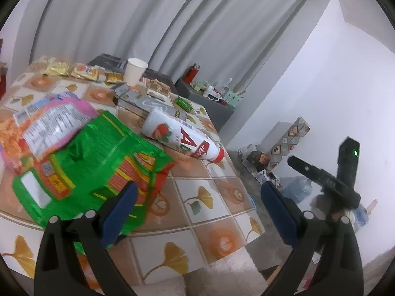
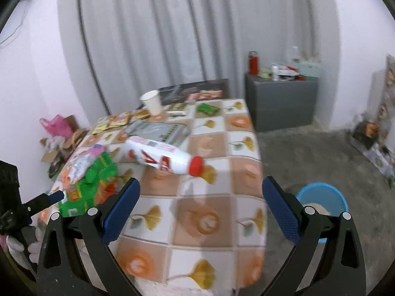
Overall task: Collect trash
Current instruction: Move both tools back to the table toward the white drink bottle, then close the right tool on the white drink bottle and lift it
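Trash strewn over the tiled tabletop [image 2: 209, 222], largest first: green snack bag [image 1: 84, 170] flat at the near left under a pink wrapper [image 1: 54, 120], white bottle [image 2: 163, 157] with red cap lying on its side mid-table, paper cup [image 2: 153, 101] upright at the far edge. Blue bin [image 2: 323, 197] on the floor beside the tabletop, likely there to take it all. Left hand-held gripper [image 1: 197, 214] spread wide and empty just over the bag's edge, probably lined up for it; right hand-held gripper [image 2: 201, 212] likewise apart, holding nothing
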